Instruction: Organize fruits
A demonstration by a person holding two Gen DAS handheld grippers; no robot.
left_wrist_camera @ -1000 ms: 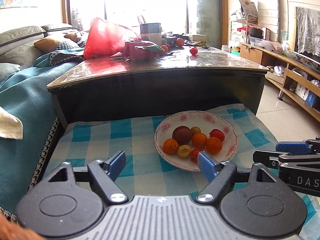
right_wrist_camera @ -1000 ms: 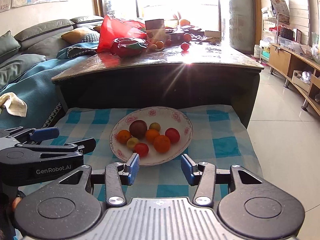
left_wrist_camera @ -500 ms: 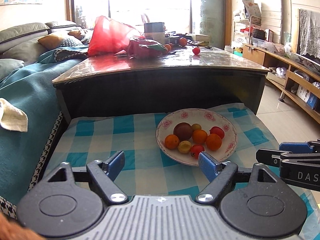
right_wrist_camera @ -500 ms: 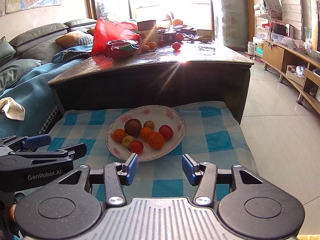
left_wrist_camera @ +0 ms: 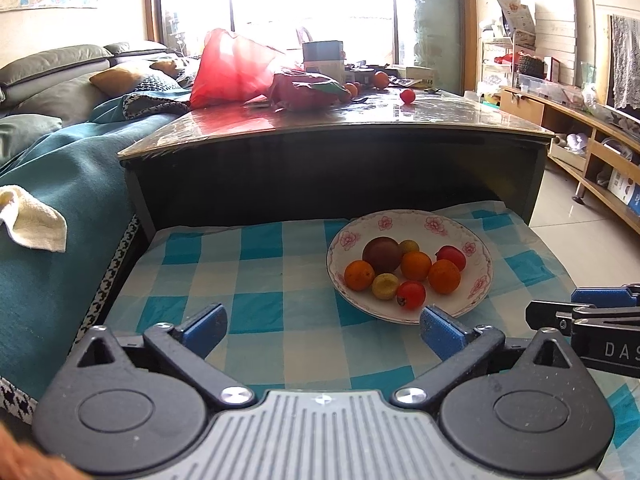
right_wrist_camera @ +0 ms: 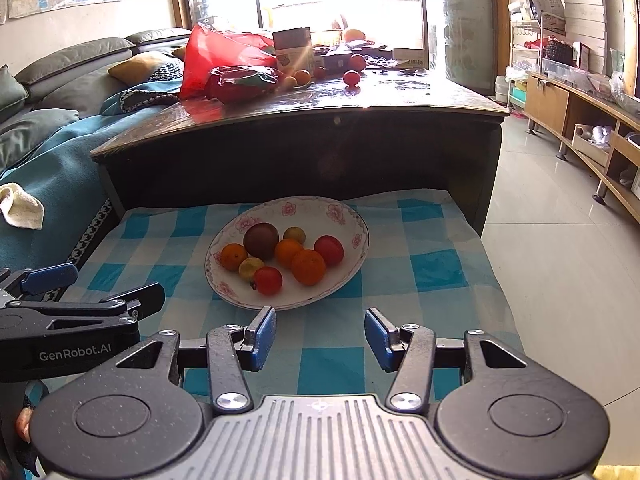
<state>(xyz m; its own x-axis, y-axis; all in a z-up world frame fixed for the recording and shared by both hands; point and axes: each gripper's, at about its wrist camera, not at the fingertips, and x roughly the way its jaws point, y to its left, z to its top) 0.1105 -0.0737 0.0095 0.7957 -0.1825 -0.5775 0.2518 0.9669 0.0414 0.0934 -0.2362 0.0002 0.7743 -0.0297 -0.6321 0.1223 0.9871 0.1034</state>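
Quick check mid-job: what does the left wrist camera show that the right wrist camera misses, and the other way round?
Only the left wrist view shows the right hand-held gripper from the side, at the frame's right edge, plus the lace curtain.

Only the right wrist view shows the left hand-held gripper from the side, marked GenRobot.AI, and a wide stretch of tiled floor.

Both show the floral plate holding eight fruits on the blue checked cloth, the dark table with the red bag behind, and the white towel on the sofa. Both grippers are open and empty.

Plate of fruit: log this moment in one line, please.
plate: fruit inside, on checked cloth | left hand-held gripper: open, empty | right hand-held gripper: open, empty
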